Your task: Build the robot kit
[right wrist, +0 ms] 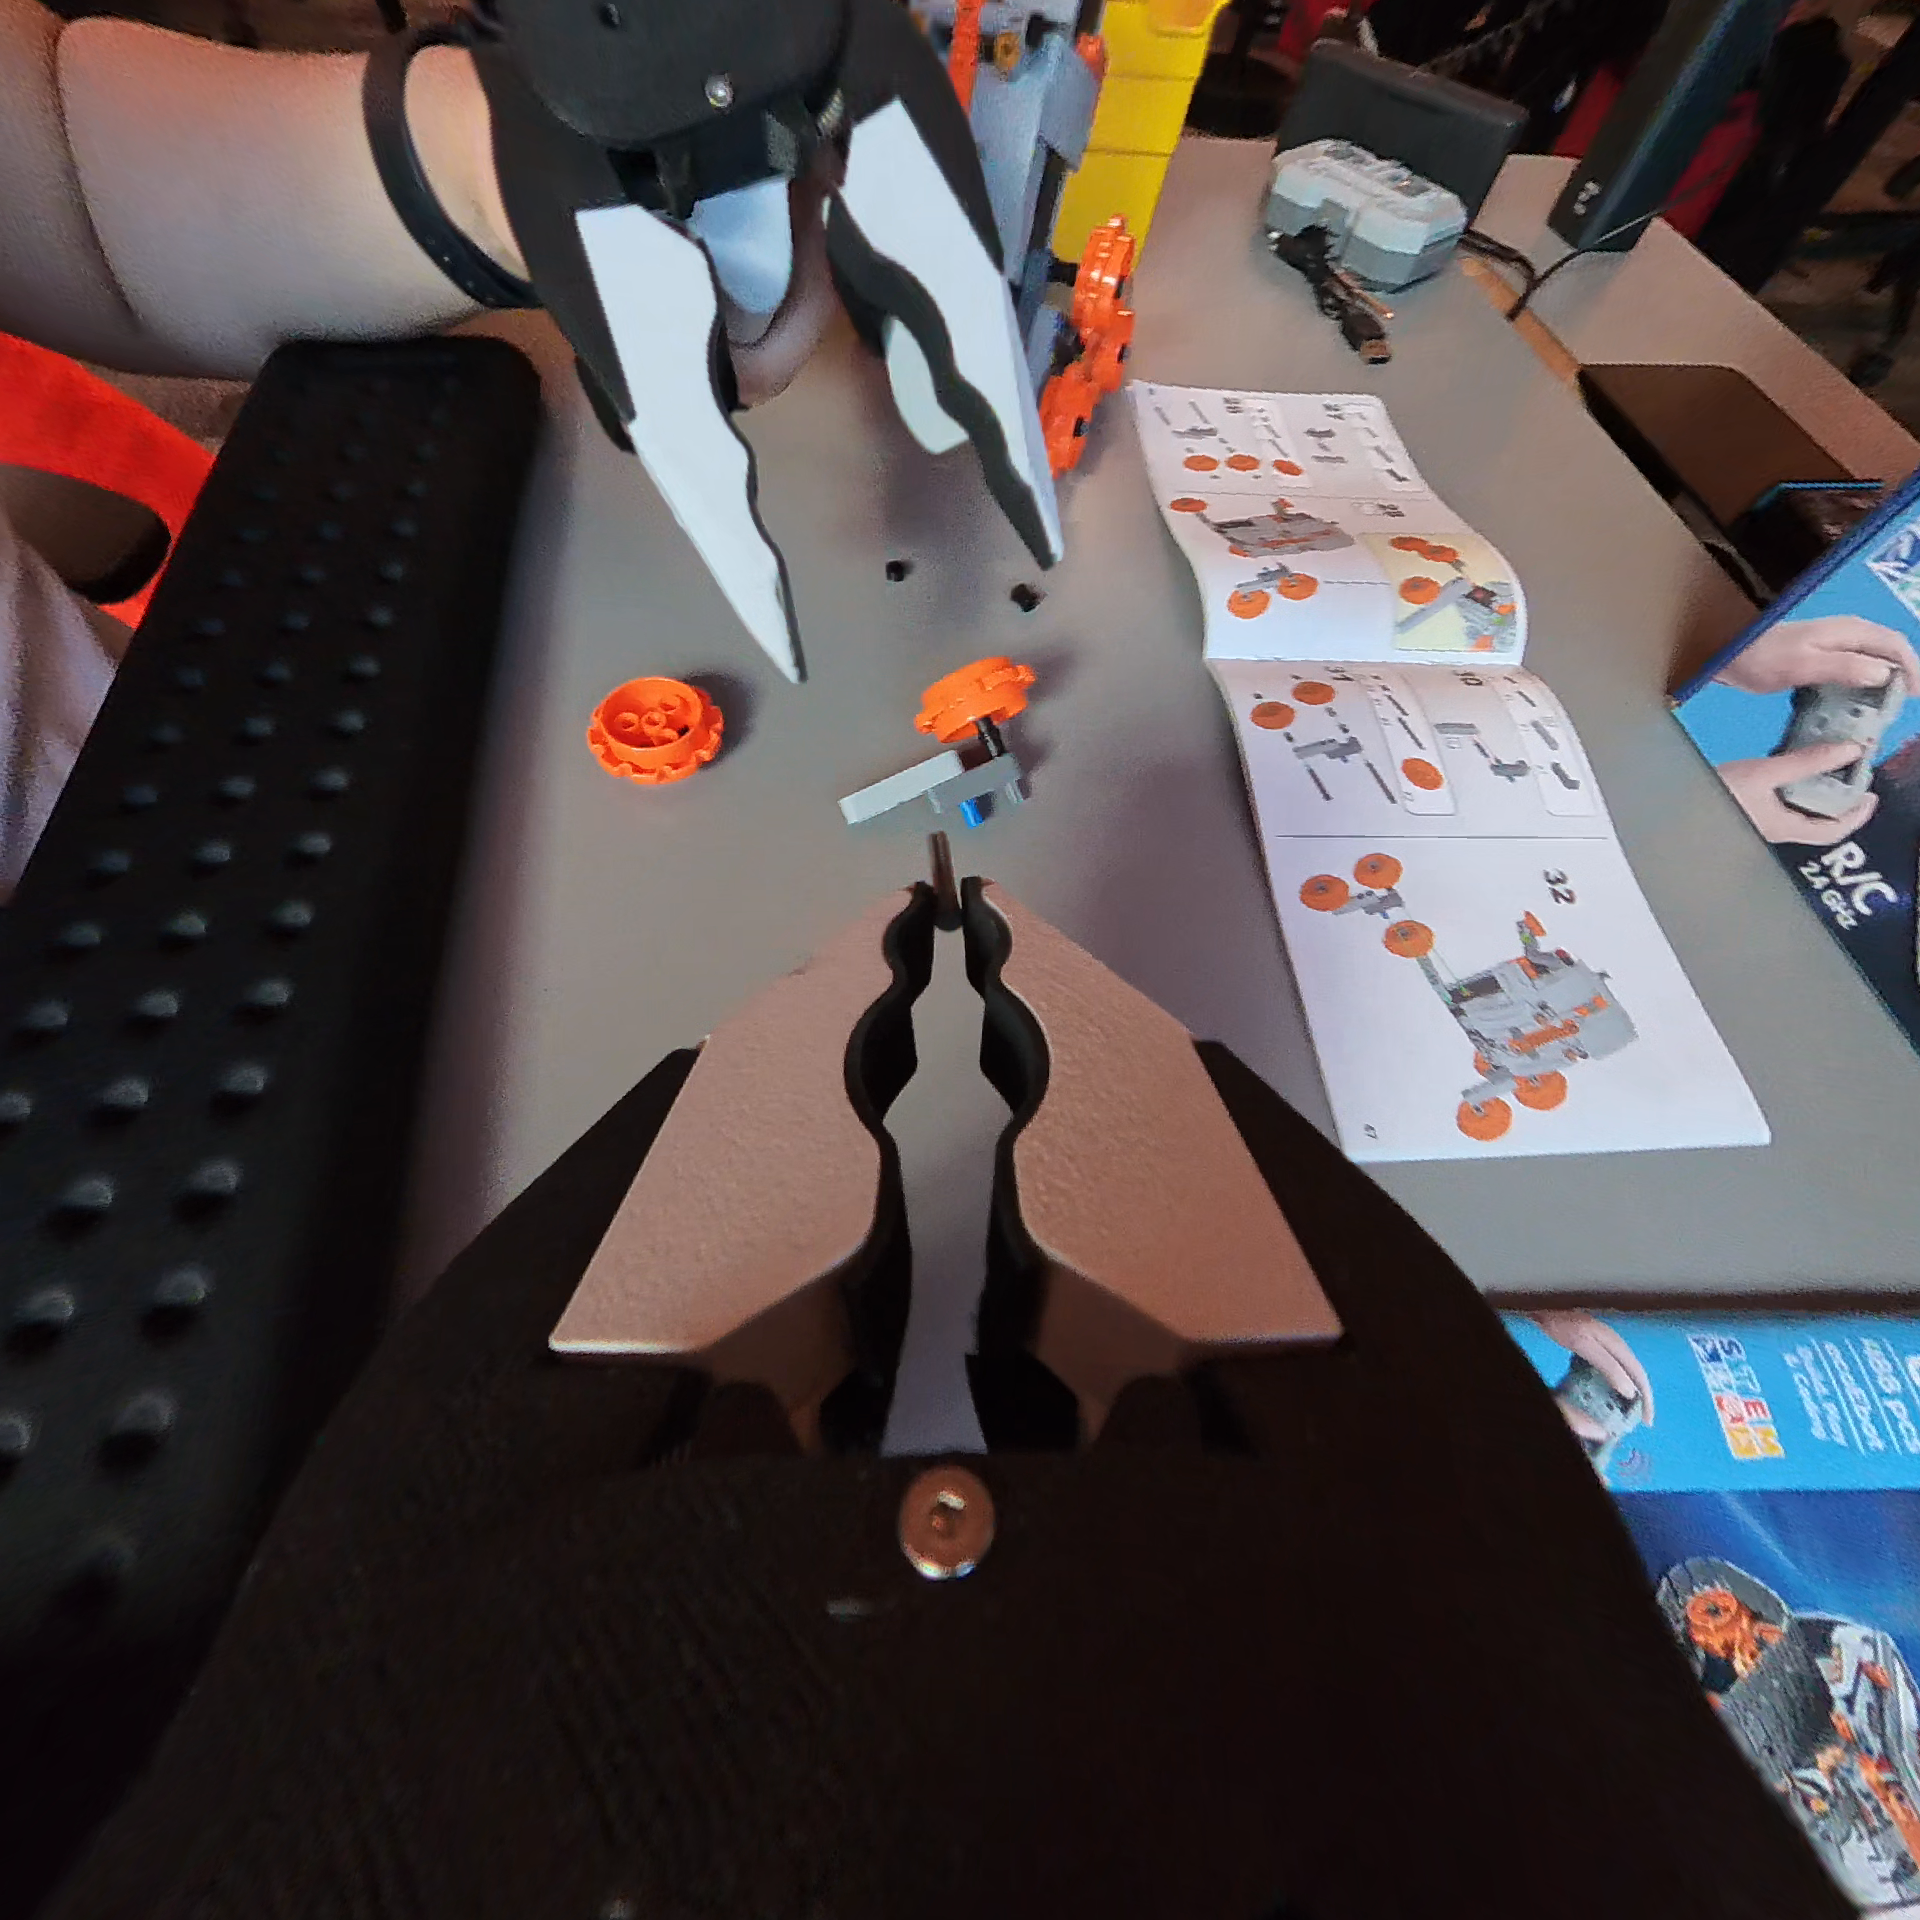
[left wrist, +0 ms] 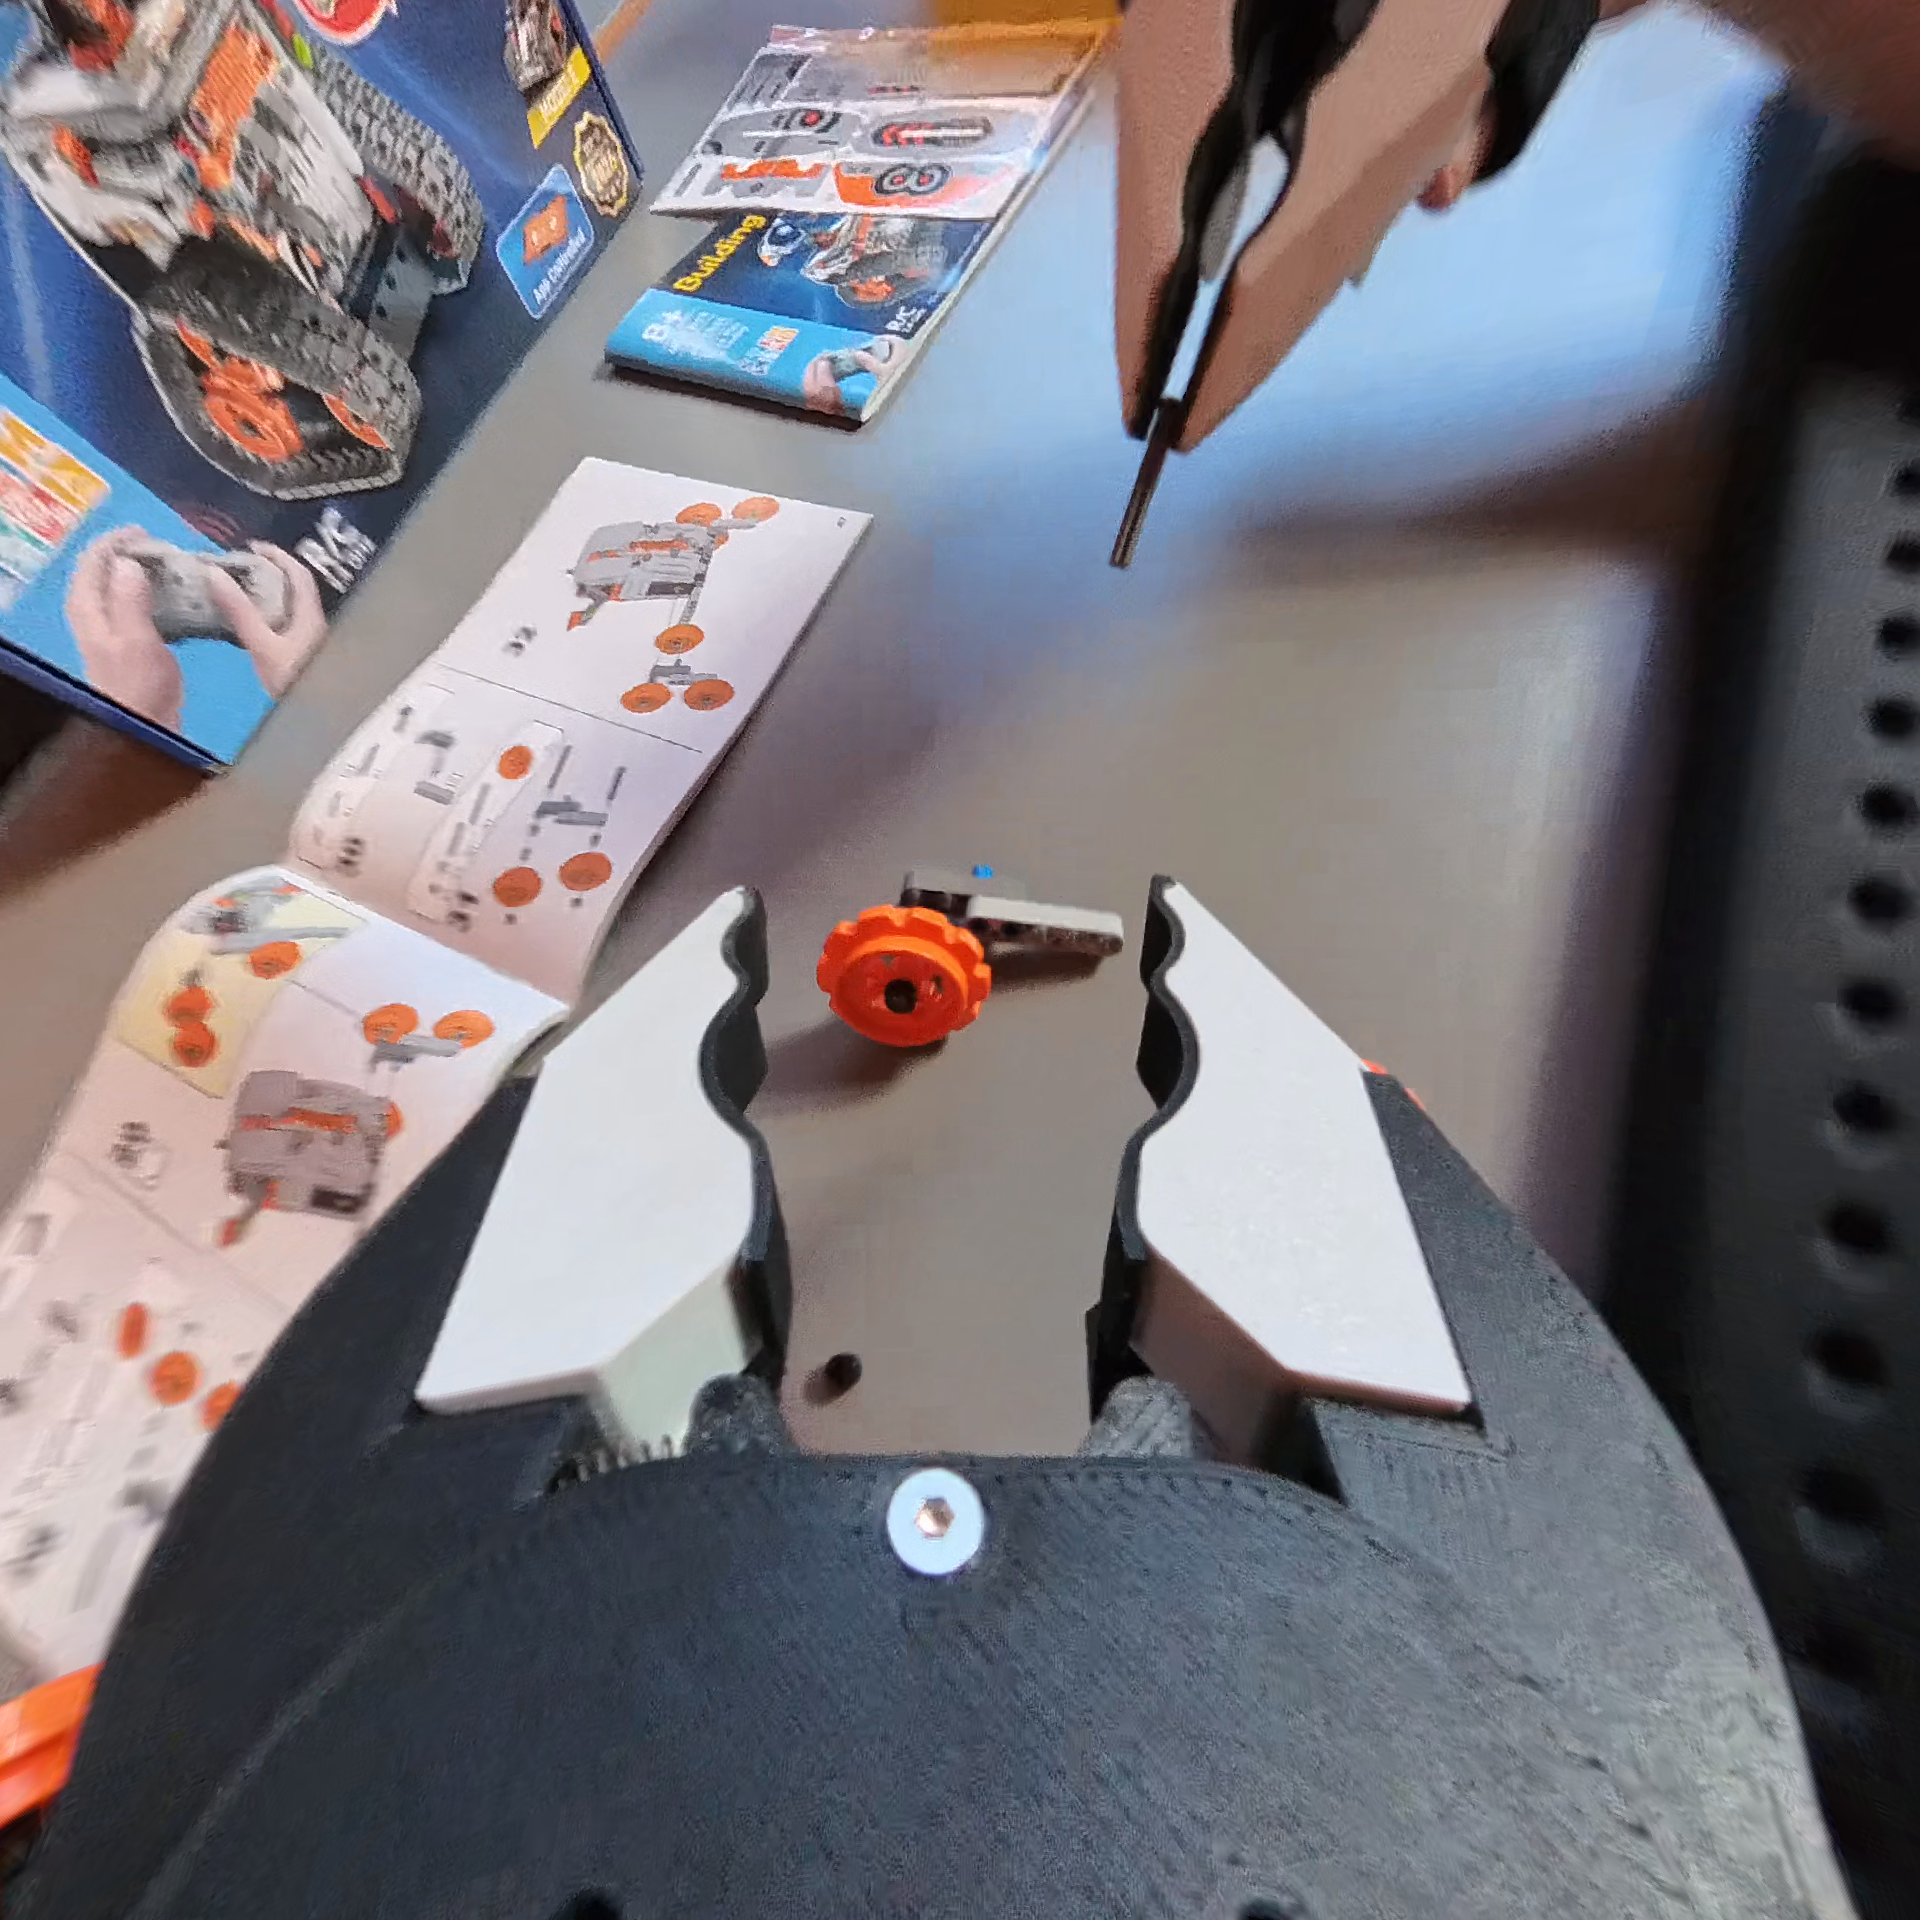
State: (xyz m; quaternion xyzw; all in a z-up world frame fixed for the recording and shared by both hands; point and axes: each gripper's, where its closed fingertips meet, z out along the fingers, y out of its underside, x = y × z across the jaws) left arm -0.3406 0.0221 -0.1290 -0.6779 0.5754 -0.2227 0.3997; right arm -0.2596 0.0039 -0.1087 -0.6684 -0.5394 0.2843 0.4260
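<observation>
Right gripper pinches a thin dark axle; left gripper hangs spread and empty.

The small grey-and-orange wheel assembly lies mid-table, well clear of its edges, beside the open manual; it looks light, rigid, likely skittish; the grey beam seems the steadier hold; a loose orange wheel lies nearby.

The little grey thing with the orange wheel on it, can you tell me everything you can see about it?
The grey piece with the orange wheel is a small build of what look like plastic bricks: a flat light-grey beam, a blue pin, and a short black axle carrying one toothed orange wheel. It lies tipped over on the grey table, touching nothing else. The open left gripper hovers near it; the right gripper pinches a thin dark rod close by.
</observation>
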